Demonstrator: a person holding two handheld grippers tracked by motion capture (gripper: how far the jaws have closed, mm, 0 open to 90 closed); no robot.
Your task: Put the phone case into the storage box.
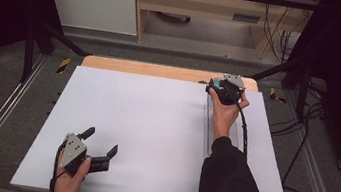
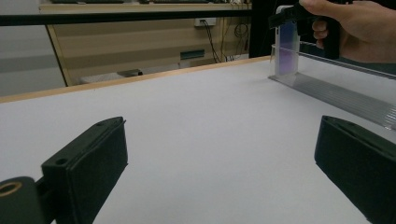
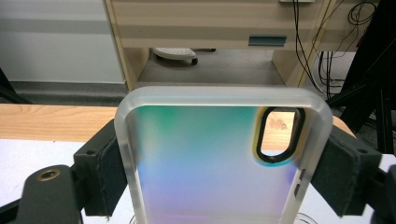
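High view: right gripper (image 1: 218, 88) (reached far) clamps upright phone case (image 1: 214, 85).

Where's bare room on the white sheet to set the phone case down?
The widest bare patch of white sheet lies between the open left gripper and the clear slotted rack. The far-left corner by the wooden table edge is bare too. It is crowded on the right: the right gripper holds the iridescent phone case upright over the rack.
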